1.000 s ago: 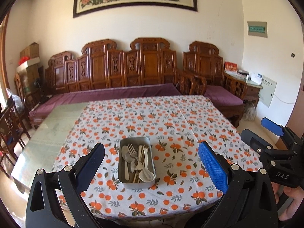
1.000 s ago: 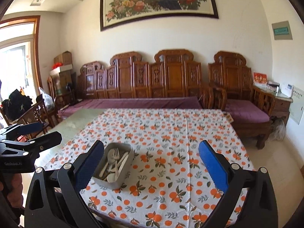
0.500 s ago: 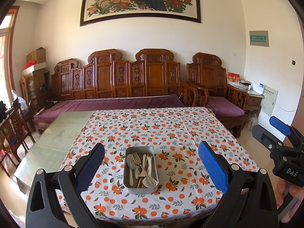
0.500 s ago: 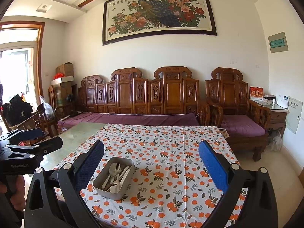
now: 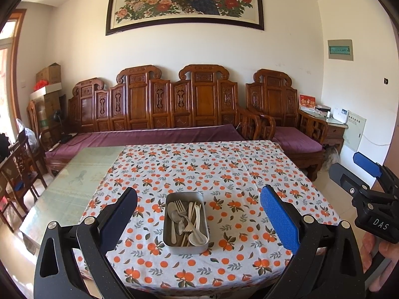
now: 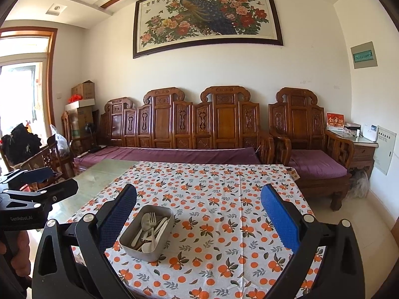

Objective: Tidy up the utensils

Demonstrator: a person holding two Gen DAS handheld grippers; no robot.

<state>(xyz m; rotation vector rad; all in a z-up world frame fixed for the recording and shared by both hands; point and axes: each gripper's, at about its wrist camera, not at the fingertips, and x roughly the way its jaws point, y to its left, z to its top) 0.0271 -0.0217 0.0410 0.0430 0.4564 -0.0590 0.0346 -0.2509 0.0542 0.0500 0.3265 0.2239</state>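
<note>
Metal tin (image 5: pixel 185 224) sits on the orange-print cloth (image 5: pixel 224 174) covering my worktop, holding a steel fork (image 5: pixel 181 210), spoons and pale utensils. My left gripper (image 5: pixel 199 214) and right gripper (image 6: pixel 199 214) are both spread wide, empty. Readable markings: "DAS", "GenRobot.AI".

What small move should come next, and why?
Probably lower the left gripper toward the metal tin. Both grippers are open, empty and well back from the table; the fork, spoons and chopsticks all lie jumbled in that tin, centred between the left fingers.
</note>
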